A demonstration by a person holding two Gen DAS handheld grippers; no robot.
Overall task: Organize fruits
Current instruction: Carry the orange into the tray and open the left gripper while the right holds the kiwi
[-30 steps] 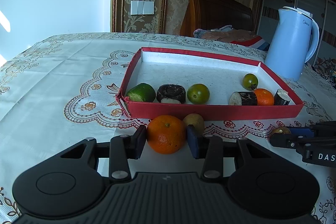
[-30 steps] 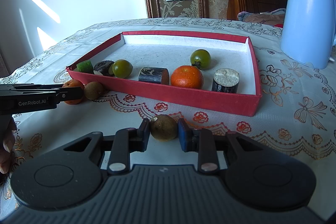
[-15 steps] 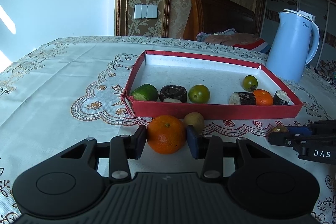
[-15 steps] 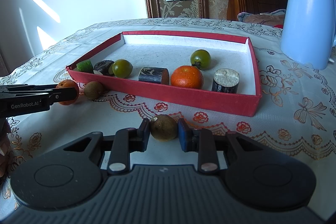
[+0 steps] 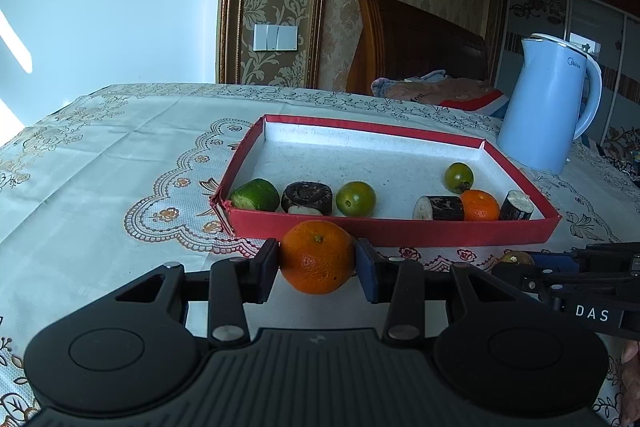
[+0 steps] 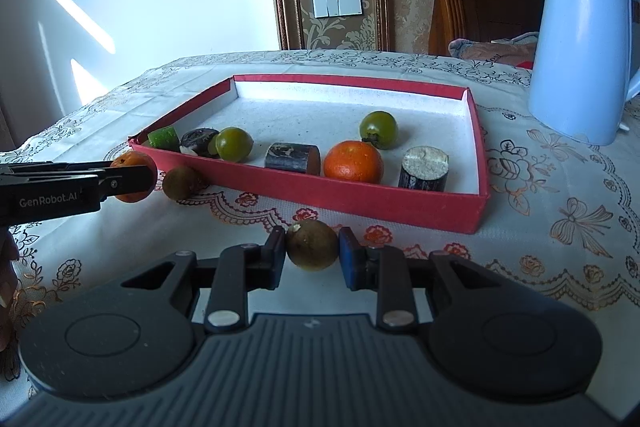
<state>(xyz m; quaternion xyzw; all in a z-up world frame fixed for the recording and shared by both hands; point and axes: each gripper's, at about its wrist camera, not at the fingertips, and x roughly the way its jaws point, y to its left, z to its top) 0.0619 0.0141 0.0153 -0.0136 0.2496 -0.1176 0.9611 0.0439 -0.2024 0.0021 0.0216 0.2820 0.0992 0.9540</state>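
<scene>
Along the near wall of the red tray [image 5: 384, 233], on the counter [image 5: 100, 187] under its embroidered cloth, both tongs are busy with a fruit each. In the left wrist view, the left tongs [image 5: 317, 264] are closed on an orange tangerine [image 5: 317, 257], their pads pressing its two sides across its widest part, which is probably why it sits so steadily; it seems raised a little off the cloth, just before the tray's near wall. The right tongs [image 6: 312, 252], set narrower because their load is smaller, hold a brown kiwi-like fruit [image 6: 312, 245] in the same sideways pinch, also just short of the near wall, toward the tray's right end. A second brown fruit [image 6: 181, 182] lies loose on the cloth against the tray's near wall toward its left corner, beside the held tangerine, so it looks to be waiting its turn. Inside the tray the pieces line the near wall: a green cut piece [image 5: 256, 194] in the left corner, then a dark round slice [image 5: 307, 195], a green round fruit [image 5: 355, 199], a dark cylinder [image 5: 440, 207], a small tangerine [image 5: 480, 205] and another dark stub [image 5: 516, 205], with one green fruit [image 5: 459, 177] farther back. That row suggests the sorting is well along, and both held fruits are likely bound over the wall. A blue kettle [image 5: 548, 107] stands beyond the tray's far right corner, clear of the work.
</scene>
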